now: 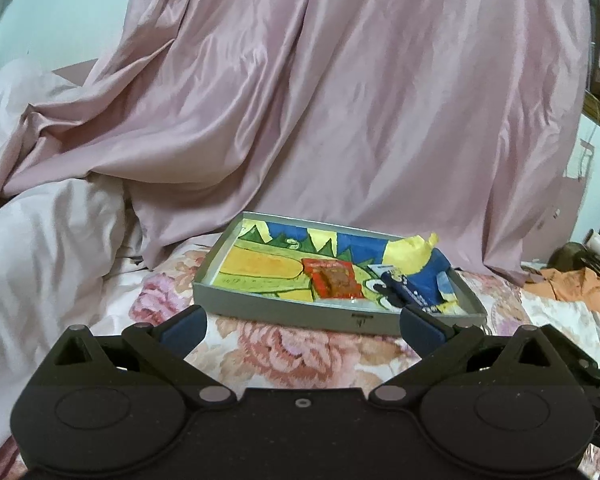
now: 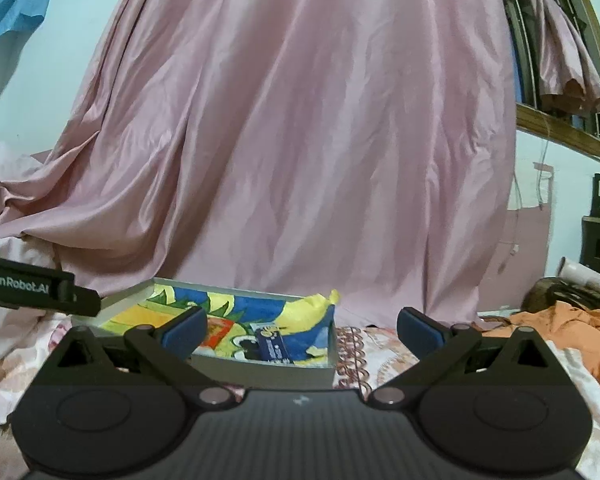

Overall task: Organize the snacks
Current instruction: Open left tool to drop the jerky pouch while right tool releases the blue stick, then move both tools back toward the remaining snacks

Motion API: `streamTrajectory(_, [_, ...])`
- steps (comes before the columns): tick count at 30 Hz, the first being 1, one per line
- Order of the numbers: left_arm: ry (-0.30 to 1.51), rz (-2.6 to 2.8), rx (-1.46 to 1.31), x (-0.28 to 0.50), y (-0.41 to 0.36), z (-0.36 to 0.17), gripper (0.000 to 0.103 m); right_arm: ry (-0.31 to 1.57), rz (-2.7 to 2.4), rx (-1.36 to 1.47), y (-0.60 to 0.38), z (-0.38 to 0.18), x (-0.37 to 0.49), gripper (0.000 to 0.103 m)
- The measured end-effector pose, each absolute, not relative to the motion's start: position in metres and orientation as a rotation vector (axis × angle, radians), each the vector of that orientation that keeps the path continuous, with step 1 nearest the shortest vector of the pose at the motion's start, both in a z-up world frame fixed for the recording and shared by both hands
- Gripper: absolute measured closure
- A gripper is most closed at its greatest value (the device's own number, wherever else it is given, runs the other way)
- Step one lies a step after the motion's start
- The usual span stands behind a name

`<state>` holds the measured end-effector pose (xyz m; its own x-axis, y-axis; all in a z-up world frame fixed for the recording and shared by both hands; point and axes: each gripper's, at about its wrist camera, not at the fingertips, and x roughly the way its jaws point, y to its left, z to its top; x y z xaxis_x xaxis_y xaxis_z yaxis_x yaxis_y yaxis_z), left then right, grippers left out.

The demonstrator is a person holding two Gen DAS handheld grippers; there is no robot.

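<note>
Left wrist: left gripper (image 1: 303,323) released, empty, held back at the tray's (image 1: 275,307) near wall on the bed (image 1: 308,354). Red snack (image 1: 332,278) and blue snack (image 1: 410,290) lie flat inside, right half, probably sorted already

Right wrist: right gripper (image 2: 302,326) released, empty, near the tray (image 2: 259,370); blue snack (image 2: 273,345) inside

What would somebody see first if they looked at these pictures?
Probably the huge shiny pink satin curtain draped across the whole background. Below it, on the floral bedspread, sits a shallow grey tray with a bright cartoon lining, holding a red snack packet and a dark blue snack packet side by side.
</note>
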<state>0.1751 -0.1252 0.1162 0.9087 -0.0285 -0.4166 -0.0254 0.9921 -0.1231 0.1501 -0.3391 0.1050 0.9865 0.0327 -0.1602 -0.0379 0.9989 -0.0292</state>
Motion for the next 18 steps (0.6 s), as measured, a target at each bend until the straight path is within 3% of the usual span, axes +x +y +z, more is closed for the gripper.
streamTrajectory(18, [0.522, -0.081, -0.095, 0.110, -0.113, 0.061, 0.001, 0.335, 0.068, -0.127, -0.322, 0.068, 0.072, 0.000])
